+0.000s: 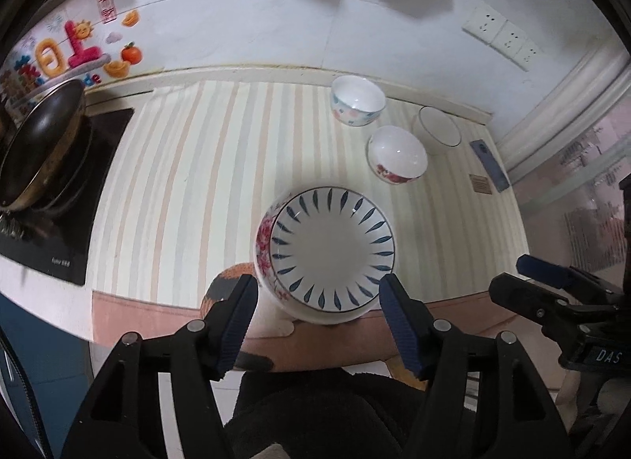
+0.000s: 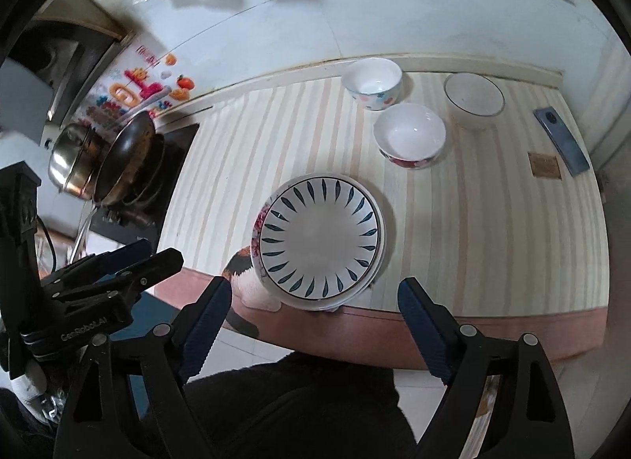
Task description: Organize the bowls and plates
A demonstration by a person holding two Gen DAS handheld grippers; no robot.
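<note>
A stack of plates stands at the table's front edge. Its top plate (image 1: 331, 250) (image 2: 321, 238) is white with blue leaf strokes, and a pink-flowered dish (image 1: 263, 238) (image 2: 258, 230) shows beneath it on the left. Behind it on the right are three bowls: a pastel-patterned one (image 1: 358, 100) (image 2: 372, 80), a red-flowered one (image 1: 397, 153) (image 2: 409, 133) and a dark-rimmed one (image 1: 437, 129) (image 2: 473, 98). My left gripper (image 1: 318, 281) (image 2: 163, 250) hangs open above the stack's near edge, holding nothing. My right gripper (image 2: 315, 285) (image 1: 506, 273) is open wider, also empty.
A wok (image 1: 39, 143) (image 2: 126, 155) sits on a black stove (image 1: 59, 222) at the left, with a steel pot (image 2: 73, 159) beside it. A phone (image 2: 562, 139) and a brown card (image 2: 545, 165) lie far right. The striped cloth (image 1: 189, 183) covers the table. An orange-black-white shape (image 2: 240, 265) shows at the front edge.
</note>
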